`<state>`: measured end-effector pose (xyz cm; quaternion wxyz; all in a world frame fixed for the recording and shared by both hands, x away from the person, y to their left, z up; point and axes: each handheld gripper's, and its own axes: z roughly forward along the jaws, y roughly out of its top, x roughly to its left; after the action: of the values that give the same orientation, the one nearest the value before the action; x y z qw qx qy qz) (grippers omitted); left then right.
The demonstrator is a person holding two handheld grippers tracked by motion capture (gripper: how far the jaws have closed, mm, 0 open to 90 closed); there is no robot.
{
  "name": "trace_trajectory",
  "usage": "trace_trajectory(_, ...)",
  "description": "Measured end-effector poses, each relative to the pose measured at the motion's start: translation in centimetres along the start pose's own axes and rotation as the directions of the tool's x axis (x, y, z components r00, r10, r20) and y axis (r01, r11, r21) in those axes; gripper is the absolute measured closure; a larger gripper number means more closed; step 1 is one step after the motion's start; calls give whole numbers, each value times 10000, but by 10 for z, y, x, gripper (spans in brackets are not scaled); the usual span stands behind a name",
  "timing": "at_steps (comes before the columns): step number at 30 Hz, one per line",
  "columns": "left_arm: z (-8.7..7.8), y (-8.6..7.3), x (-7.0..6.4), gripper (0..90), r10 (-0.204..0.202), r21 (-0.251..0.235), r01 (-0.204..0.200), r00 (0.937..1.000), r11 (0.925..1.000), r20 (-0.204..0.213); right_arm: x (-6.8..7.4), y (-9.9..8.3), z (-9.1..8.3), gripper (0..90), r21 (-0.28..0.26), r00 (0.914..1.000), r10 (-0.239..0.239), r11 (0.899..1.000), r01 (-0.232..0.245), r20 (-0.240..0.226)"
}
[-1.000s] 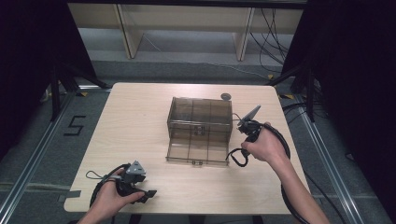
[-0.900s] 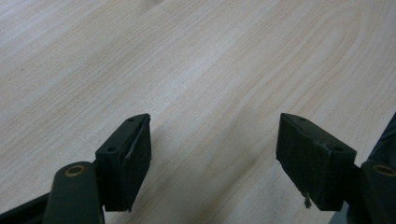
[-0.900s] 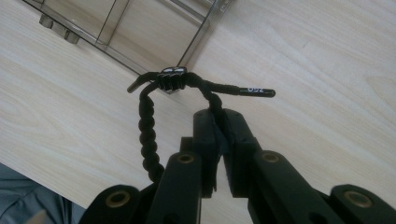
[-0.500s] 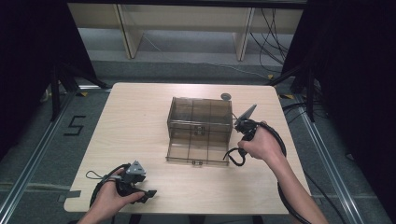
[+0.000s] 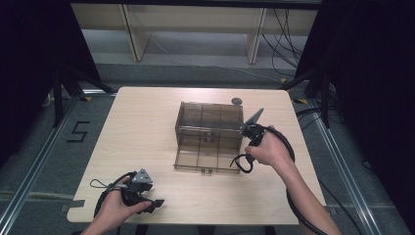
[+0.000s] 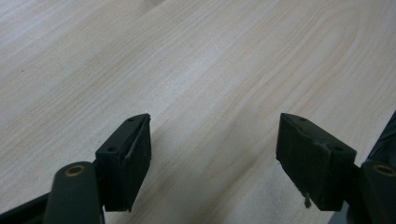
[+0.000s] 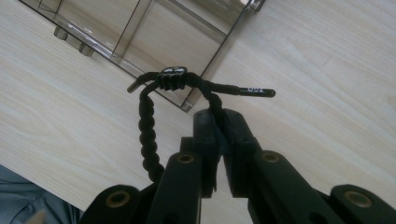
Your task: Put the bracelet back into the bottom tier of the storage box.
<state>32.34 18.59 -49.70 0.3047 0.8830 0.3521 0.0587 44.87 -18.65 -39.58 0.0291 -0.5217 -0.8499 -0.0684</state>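
Observation:
A smoky clear plastic box (image 5: 209, 119) stands mid-table, its hinged lid (image 5: 205, 157) folded down flat toward me. My right gripper (image 5: 245, 157) is at the lid's right front corner, shut on a black braided cord loop (image 5: 238, 165). In the right gripper view the cord (image 7: 146, 122) curls left from the shut jaws, a small clasp (image 7: 172, 76) binds its ends, and the clear lid corner (image 7: 196, 95) lies just behind. My left gripper (image 5: 155, 204) rests near the front left edge, open. Its fingers (image 6: 128, 161) stand wide apart over bare wood.
A small dark round object (image 5: 237, 101) lies on the table (image 5: 142, 132) behind the box. Black cables trail from both grippers. Metal floor rails and dark curtains flank the table; shelving stands beyond its far edge.
My right gripper has shifted slightly left toward the box, carrying the cord loop with it. The left gripper has stayed put.

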Motion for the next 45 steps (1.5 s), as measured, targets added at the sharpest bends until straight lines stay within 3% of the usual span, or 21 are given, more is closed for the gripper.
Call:
trace_trajectory(4, 0, 0, 0, 267, -2, -1, 2, 10000, 10000, 6, 1, 2, 1, 849, 32, 10000, -26, 10000, 26, -4)
trace_trajectory(5, 0, 0, -1, 267, -83, -18, 83, 10000, 10000, -23, 2, 4, 2, 849, -13, 9995, -81, 10000, 82, 314)
trace_trajectory(9, 0, 0, 0, 267, -2, 4, 2, 10000, 10000, -9, 2, 5, 3, 849, -12, 9994, -157, 9999, 158, 316)
trace_trajectory(11, 0, 0, 0, 267, 20, 30, -20, 10000, 10000, -16, 2, 7, 3, 849, 102, 9996, -221, 9997, 219, 156)
trace_trajectory(22, 0, 0, 0, 267, -28, -9, 28, 10000, 10000, -38, 5, 12, 7, 849, -36, 9996, -166, 9999, 166, 219)
trace_trajectory(24, 0, 0, 0, 267, 15, -15, -15, 10000, 10000, 4, 5, 14, 6, 849, 104, 9998, -190, 9998, 190, -3)
trace_trajectory(25, 0, 0, 0, 267, 11, 26, -11, 10000, 10000, -8, 7, 15, 6, 849, 149, 9991, -77, 9999, 71, 412)
trace_trajectory(27, 0, 0, -1, 267, -30, -28, 29, 10000, 10000, -45, 6, 15, 7, 849, 33, 9988, -260, 9997, 258, 423)
trace_trajectory(31, 0, 0, 0, 267, 24, -9, -24, 10000, 10000, 1, 8, 18, 7, 849, 150, 9994, -217, 9997, 213, 279)
trace_trajectory(32, 1, 0, -1, 267, -120, -11, 120, 9999, 9999, -99, 8, 19, 8, 849, 256, 9996, -138, 9996, 132, 241)
trace_trajectory(33, 1, 0, -1, 267, -99, 2, 99, 9998, 10000, -150, 8, 19, 8, 849, 233, 9985, -213, 9995, 202, 497)
trace_trajectory(34, 1, 0, 0, 267, 21, 8, -21, 9999, 10000, -167, 7, 19, 9, 850, 396, 9998, -101, 9992, 95, 144)
trace_trajectory(35, 1, 0, 0, 267, 21, 8, -21, 9999, 10000, -167, 7, 19, 9, 850, 396, 9998, -101, 9992, 95, 144)
trace_trajectory(36, 1, 0, 0, 267, 15, 6, -15, 9999, 10000, -171, 3, 21, 12, 849, -49, 9924, -1157, 9932, 1160, 420)
trace_trajectory(37, 1, 0, 0, 267, 15, 6, -15, 9999, 10000, -171, 9, 20, 10, 849, 250, 9990, -277, 9993, 269, 357)
trace_trajectory(39, 1, 0, 0, 267, 12, 36, -11, 9999, 10000, -103, 7, 21, 11, 849, 270, 9991, -409, 9988, 405, 150)
trace_trajectory(40, 1, 0, 0, 267, 10, 7, -10, 9999, 10000, -168, 10, 21, 11, 849, 261, 9986, -286, 9993, 274, 452)
trace_trajectory(42, 1, 0, 0, 267, -2, 6, 2, 9999, 10000, -164, 9, 22, 12, 849, 355, 9990, -270, 9990, 257, 349)
trace_trajectory(44, 1, 0, 0, 267, 5, -49, -5, 10000, 10000, -38, 10, 23, 14, 849, 245, 9978, -391, 9990, 378, 537)
trace_trajectory(45, 1, 0, -1, 267, -38, -69, 37, 10000, 10000, -53, 10, 23, 13, 850, 409, 9991, -284, 9988, 271, 301)
